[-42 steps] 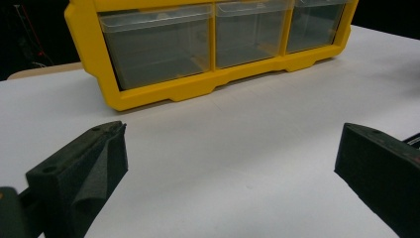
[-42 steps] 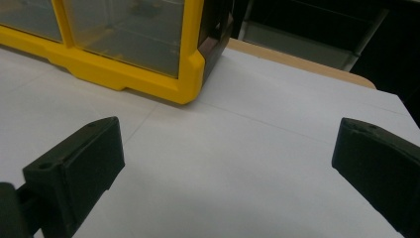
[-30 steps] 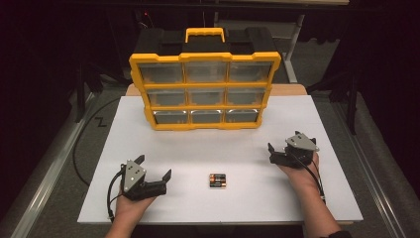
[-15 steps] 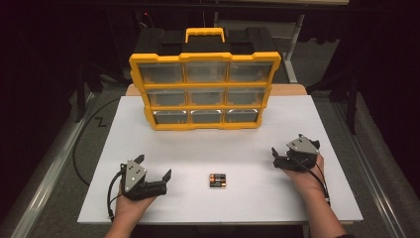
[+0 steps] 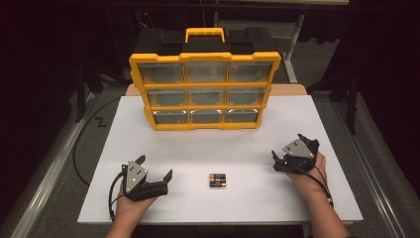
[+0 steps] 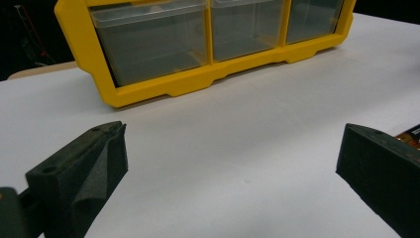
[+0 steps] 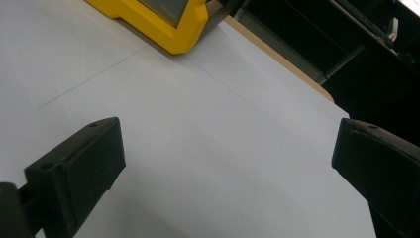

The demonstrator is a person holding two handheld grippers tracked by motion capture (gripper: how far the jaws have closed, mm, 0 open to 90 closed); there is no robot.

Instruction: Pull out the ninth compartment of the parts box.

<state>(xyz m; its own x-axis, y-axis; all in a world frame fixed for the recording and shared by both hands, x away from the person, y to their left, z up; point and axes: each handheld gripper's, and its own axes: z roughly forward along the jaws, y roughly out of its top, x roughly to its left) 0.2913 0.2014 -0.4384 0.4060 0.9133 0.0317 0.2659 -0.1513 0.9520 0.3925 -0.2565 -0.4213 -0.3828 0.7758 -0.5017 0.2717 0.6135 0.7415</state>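
High view: batteries (image 5: 217, 181) lying untouched on the table (image 5: 198, 148) between the spread-open left gripper (image 5: 154, 174) and right gripper (image 5: 286, 153), near both, organizer (image 5: 205, 89) drawers shut, everything left to do; right gripper drawn back and rightward since the earlier frame.

I work in what looks like a lab recording booth: black curtains all around, a white-topped table (image 5: 148, 129) on a grey floor, a yellow drawer organizer (image 5: 205, 89), and cables trailing beside me.
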